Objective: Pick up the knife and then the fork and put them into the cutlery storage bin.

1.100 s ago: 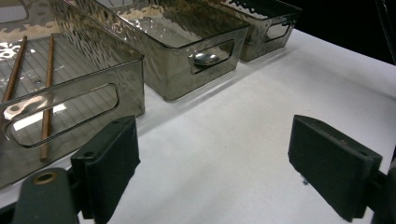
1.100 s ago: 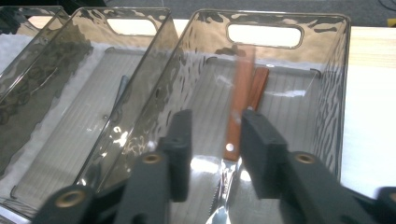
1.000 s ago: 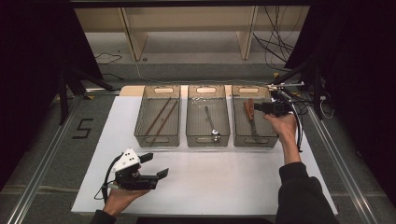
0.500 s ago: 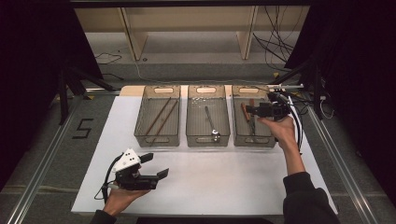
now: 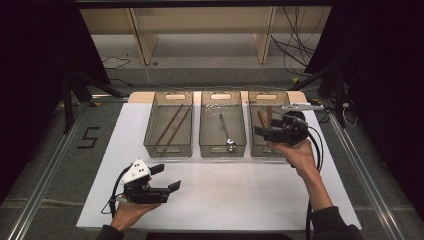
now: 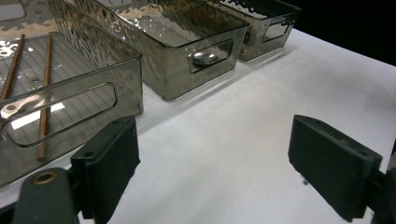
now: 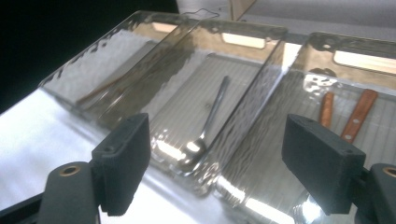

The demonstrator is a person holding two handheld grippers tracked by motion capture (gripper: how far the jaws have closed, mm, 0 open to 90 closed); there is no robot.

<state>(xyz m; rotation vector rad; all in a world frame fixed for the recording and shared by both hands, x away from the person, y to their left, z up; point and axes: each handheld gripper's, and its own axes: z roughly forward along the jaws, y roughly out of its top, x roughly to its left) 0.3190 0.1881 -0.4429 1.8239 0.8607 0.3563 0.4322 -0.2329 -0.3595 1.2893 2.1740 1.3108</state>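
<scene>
Wooden-handled utensils (image 5: pixel 263 118) beneath open right claw (image 5: pixel 260 132)

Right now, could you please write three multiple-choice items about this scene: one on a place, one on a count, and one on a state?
1. Where does the spoon lie?
A. in the middle bin
B. on the white table
C. in the left bin

2. How many clear bins stand in the row?
A. two
B. three
C. five

3. How do the right tongs stand?
A. shut on the spoon
B. shut on a chopstick
C. open, holding nothing

Answers:
1. A, the high view shows the spoon on the floor of the middle bin, between the bin with the chopsticks and the right bin.
2. B, three bins sit side by side at the far edge of the table.
3. C, the right gripper view shows both pads wide apart with nothing between them; the jaws have just been opening.
</scene>
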